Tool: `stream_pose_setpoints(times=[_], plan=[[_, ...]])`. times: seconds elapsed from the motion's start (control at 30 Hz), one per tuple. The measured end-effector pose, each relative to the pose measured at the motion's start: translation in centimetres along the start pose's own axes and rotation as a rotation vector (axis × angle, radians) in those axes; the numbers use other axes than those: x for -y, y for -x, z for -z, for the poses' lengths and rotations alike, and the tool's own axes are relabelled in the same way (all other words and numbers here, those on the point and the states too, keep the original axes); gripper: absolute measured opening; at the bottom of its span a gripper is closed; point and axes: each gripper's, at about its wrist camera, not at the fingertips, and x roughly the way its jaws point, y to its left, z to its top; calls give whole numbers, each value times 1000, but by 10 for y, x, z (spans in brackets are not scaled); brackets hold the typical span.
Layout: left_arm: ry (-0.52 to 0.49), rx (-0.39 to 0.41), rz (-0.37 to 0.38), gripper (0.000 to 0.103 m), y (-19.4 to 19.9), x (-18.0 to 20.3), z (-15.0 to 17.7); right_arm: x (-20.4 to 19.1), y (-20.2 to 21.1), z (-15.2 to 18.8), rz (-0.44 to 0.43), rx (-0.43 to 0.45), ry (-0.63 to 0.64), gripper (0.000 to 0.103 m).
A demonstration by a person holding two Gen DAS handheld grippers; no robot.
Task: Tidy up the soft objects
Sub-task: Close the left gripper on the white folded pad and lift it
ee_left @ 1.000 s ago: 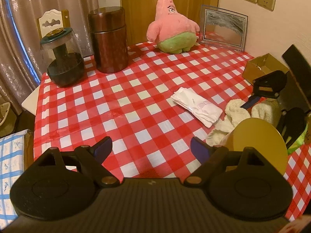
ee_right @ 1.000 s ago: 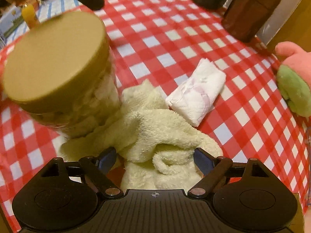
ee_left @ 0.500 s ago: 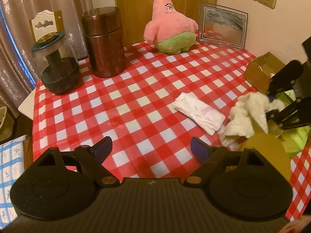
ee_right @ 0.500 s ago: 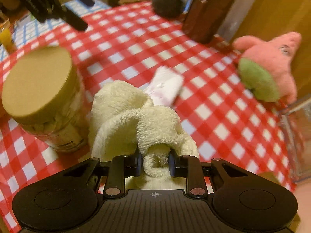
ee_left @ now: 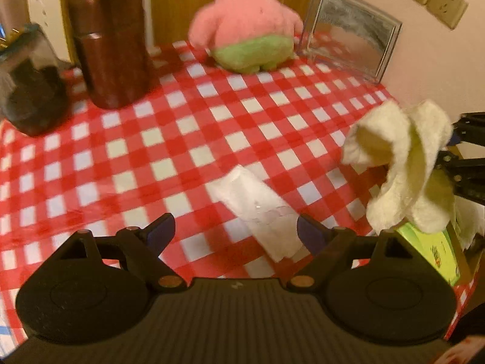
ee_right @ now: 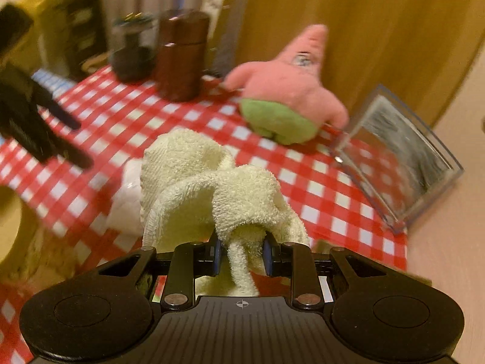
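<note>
Cream terry towel [ee_right: 212, 188] pinched at a bunched fold between the blue pads of the right gripper [ee_right: 241, 250]; jaws pressed nearly together on the cloth. In the left wrist view the same towel [ee_left: 403, 163] hangs clear of the table, drooping in loose folds from the right gripper's black fingers [ee_left: 466, 151] at the right edge.

Left gripper [ee_left: 235, 232] holds nothing; jaws spread wide, blue-tipped fingers apart above the cloth. Between and just ahead of those fingers lies a folded white tissue pack [ee_left: 257, 209], flat on the red-and-white checked tablecloth [ee_left: 182, 139]. From the right wrist view the pack [ee_right: 127, 200] is partly hidden behind the towel.

Pink starfish plush toy [ee_left: 242, 27] with green shorts sits upright at the far edge of the table, well apart from the towel. Just beside it, to the right, a clear acrylic picture frame [ee_left: 348, 48] stands against the wall. On the far left: a brown cylindrical canister [ee_left: 112, 48], and next to it a glass jar [ee_left: 30, 85] with dark contents.

Below the hanging towel, a green printed box [ee_left: 430, 248]. Tan-lidded jar [ee_right: 12, 212] at the left edge of the right wrist view; image blurred there.
</note>
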Motion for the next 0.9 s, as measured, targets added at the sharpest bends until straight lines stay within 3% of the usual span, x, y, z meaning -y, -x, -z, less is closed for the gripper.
stream_pose_setpoints(times=[0.2, 0.47, 0.73, 0.77, 0.83, 0.9], plan=[[61, -133, 27, 85, -52, 9, -10, 21, -5, -8, 13, 9, -113, 26], [199, -235, 123, 80, -90, -6, -22, 20, -20, -5, -6, 5, -126, 26], [236, -277, 173, 52, -113, -10, -24, 21, -30, 0, 0, -13, -131, 26], [234, -288, 177, 40, -116, -9, -23, 22, -30, 0, 0, -14, -134, 26], [238, -287, 195, 36, -117, -10, -23, 23, -29, 0, 3, -14, -137, 26], [221, -284, 195, 23, -114, -9, -24, 24, -28, 1, 6, -13, -141, 26]])
